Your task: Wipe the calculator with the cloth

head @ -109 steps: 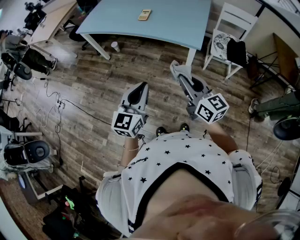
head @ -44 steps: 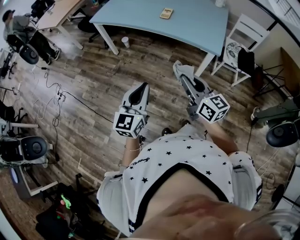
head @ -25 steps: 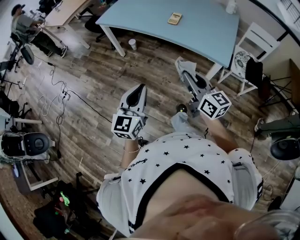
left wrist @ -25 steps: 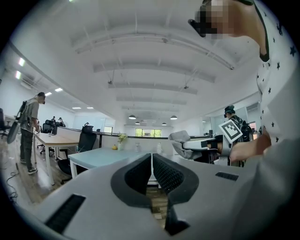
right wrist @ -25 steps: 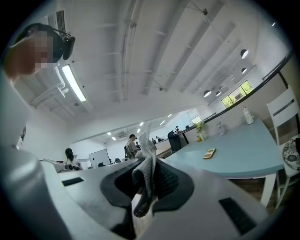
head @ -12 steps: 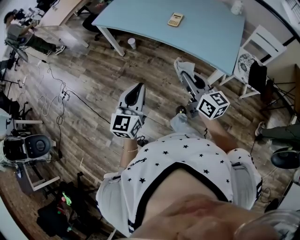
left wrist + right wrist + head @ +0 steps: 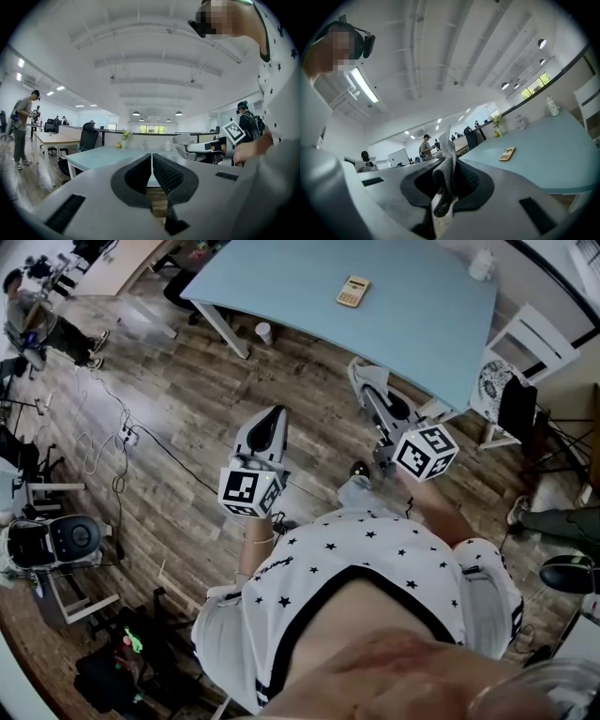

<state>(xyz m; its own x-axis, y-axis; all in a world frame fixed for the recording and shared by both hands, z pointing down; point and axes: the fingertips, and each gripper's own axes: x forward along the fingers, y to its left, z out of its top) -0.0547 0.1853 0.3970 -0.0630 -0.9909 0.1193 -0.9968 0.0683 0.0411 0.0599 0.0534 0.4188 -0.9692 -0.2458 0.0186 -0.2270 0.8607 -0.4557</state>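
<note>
We hold both grippers out over the wooden floor (image 7: 178,399), short of the light-blue worktop (image 7: 422,324). The calculator (image 7: 352,291) lies flat on that worktop, well in from its near edge and well apart from both grippers. In the right gripper view it shows as a small beige slab on the bare blue surface, off to the right of the fingers.

The right gripper (image 7: 364,379) points up toward the worktop's near edge. Its fingers are pinching the cloth (image 7: 446,157), a grey-white rag that stands up in a crumpled peak above the fingertips and hangs down in a fold below them. In the head view the cloth bunches at the tip of this gripper, close to the worktop's near edge.

The left gripper (image 7: 152,159) is raised beside it, a little lower in the head view and further from the worktop. Its fingers are pressed together, with only a thin slit showing between the ribbed pads. Past them its own view takes in the worktop's near left corner.

Each gripper's marker cube faces us, the left one (image 7: 246,491) just above our starred shirt and the right one (image 7: 424,452) beside our forearm.

A paper cup (image 7: 264,333) stands on the floor by the worktop's left leg. A white chair (image 7: 530,334) stands off the worktop's right end.
</note>
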